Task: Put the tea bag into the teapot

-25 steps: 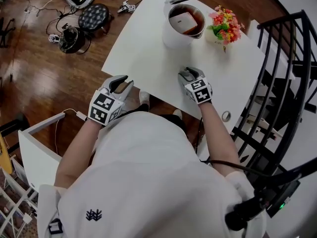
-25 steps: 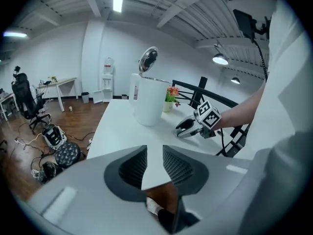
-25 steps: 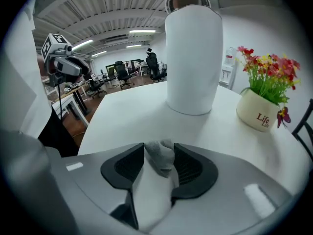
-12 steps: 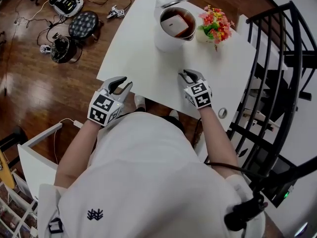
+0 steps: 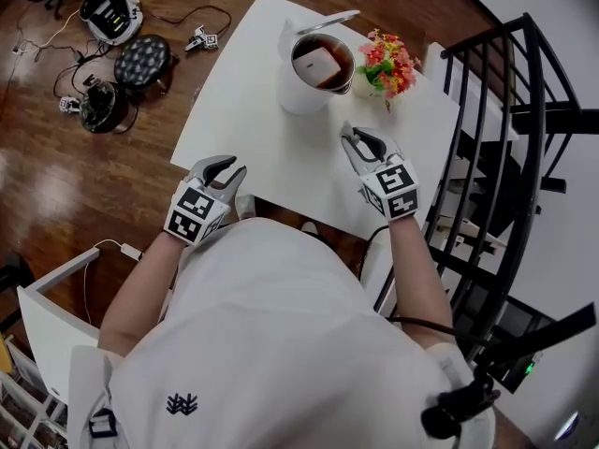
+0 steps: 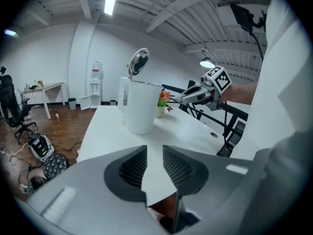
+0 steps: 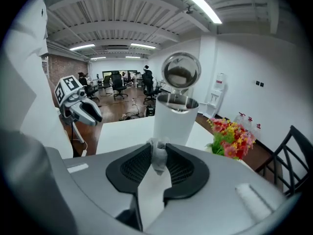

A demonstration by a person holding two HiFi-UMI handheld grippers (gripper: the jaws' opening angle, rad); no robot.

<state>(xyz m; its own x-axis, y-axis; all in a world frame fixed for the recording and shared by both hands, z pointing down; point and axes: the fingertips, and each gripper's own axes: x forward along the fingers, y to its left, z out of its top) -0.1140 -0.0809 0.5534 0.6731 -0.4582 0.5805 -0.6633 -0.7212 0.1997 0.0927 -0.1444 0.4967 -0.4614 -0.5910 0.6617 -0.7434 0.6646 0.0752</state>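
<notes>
My right gripper (image 7: 158, 148) is shut on a small whitish tea bag (image 7: 157, 160), pinched between its pads. In the head view it (image 5: 349, 135) hovers over the white table (image 5: 281, 148), just right of and nearer than the white teapot (image 5: 311, 71). The pot's hinged lid (image 7: 181, 70) stands open. Dark tea and a pale square tea bag (image 5: 321, 62) show inside it. My left gripper (image 5: 230, 167) is at the table's near edge, open with nothing between its jaws (image 6: 154, 153). The teapot (image 6: 140, 106) stands well ahead of it.
A small pot of red and yellow flowers (image 5: 386, 62) stands right of the teapot. A black metal railing (image 5: 505, 138) runs along the table's right side. Cables and round devices (image 5: 112, 73) lie on the wooden floor to the left.
The right gripper's jaws have closed from open onto the tea bag, and it has lifted off the table toward the right. The left gripper has hardly moved.
</notes>
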